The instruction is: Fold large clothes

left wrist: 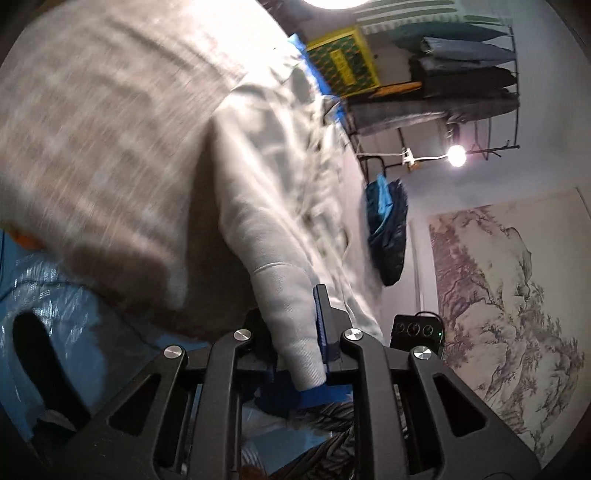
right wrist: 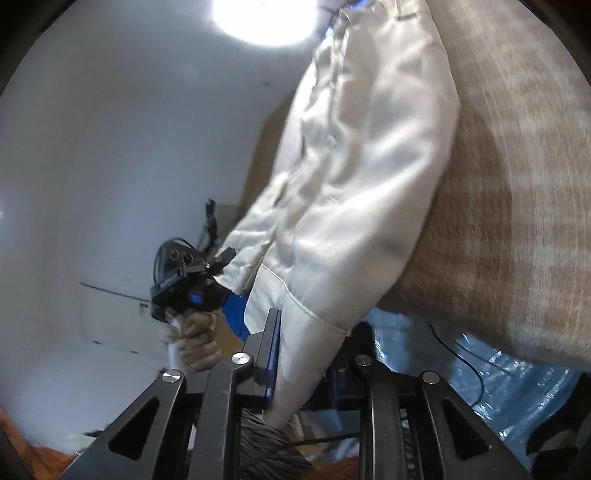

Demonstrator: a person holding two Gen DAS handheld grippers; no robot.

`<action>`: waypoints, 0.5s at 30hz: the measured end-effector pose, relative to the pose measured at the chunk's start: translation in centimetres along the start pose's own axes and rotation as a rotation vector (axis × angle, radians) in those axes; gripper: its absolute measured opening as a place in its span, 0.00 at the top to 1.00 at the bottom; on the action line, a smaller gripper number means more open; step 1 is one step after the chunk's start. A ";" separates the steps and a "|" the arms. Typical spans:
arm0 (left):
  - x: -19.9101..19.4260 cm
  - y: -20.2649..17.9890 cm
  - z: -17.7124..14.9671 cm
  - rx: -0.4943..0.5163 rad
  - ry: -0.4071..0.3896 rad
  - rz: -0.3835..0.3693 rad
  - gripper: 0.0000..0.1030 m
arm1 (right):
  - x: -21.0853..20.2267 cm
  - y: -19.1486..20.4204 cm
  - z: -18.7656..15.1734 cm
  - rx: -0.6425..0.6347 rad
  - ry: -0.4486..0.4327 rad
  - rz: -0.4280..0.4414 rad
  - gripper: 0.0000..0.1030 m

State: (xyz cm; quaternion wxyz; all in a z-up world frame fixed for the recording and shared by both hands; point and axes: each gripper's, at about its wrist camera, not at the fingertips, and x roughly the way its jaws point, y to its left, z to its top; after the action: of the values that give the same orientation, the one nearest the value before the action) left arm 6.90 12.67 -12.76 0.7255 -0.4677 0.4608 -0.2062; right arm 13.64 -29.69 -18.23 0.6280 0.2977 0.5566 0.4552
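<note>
Between the two blue pads of the left gripper (left wrist: 295,332) sits a thick fold of a cream garment (left wrist: 266,206), pinched tight. It is a big light piece of clothing with a seam running near its edge, and it hangs in the air, stretched from one gripper to the other. Behind it is a fuzzy brown and white cloth (left wrist: 99,140) (too blurry to say what it is). Below that lies a shiny blue sheet (left wrist: 55,288). Off to the side stands a black metal rack (left wrist: 469,77) with folded dark things on it, and a small lamp (left wrist: 457,155) glows nearby. On the wall hangs a big picture of trees (left wrist: 506,314).

From the right wrist camera, the right gripper (right wrist: 306,358) also squeezes a corner of the same cream garment (right wrist: 362,177) between its blue pads. Farther away you can see the left gripper (right wrist: 195,280) again, small and black, with a hand (right wrist: 197,341) wrapped around its handle and the cream cloth running to its tip. A bright round ceiling light (right wrist: 266,18) shines above.
</note>
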 end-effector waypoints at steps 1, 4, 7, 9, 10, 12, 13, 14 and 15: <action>0.1 -0.6 0.7 0.001 -0.014 0.000 0.86 | -0.3 0.2 0.5 0.003 -0.016 0.009 0.81; 0.5 -2.9 3.1 0.015 -0.054 -0.009 0.87 | -1.6 0.9 2.8 0.006 -0.068 0.016 0.81; 1.7 -5.1 5.4 0.054 -0.083 0.020 0.87 | -2.8 1.7 5.5 -0.011 -0.113 -0.002 0.81; 2.9 -6.1 7.1 0.059 -0.096 0.035 0.87 | -3.1 2.2 7.3 -0.014 -0.141 -0.020 0.81; 3.5 -6.3 7.6 0.055 -0.103 0.040 0.87 | -3.1 2.3 8.4 -0.011 -0.157 -0.034 0.81; 5.2 -6.8 9.3 0.057 -0.111 0.063 0.87 | -2.9 2.1 9.6 -0.007 -0.177 -0.066 0.81; 5.8 -6.9 9.6 0.059 -0.114 0.073 0.87 | -2.8 1.8 10.7 -0.001 -0.190 -0.090 0.81; 6.8 -6.9 10.2 0.057 -0.117 0.086 0.87 | -3.0 1.4 11.5 0.007 -0.198 -0.105 0.81; 7.4 -6.8 10.6 0.052 -0.116 0.094 0.87 | -2.8 0.9 12.3 0.025 -0.207 -0.120 0.81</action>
State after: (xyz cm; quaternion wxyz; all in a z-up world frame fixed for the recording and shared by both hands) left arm 20.57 9.18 -8.94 0.7718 -0.4378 0.4338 -0.1565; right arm 25.45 -30.17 -13.73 0.7045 0.3170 0.5111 0.3768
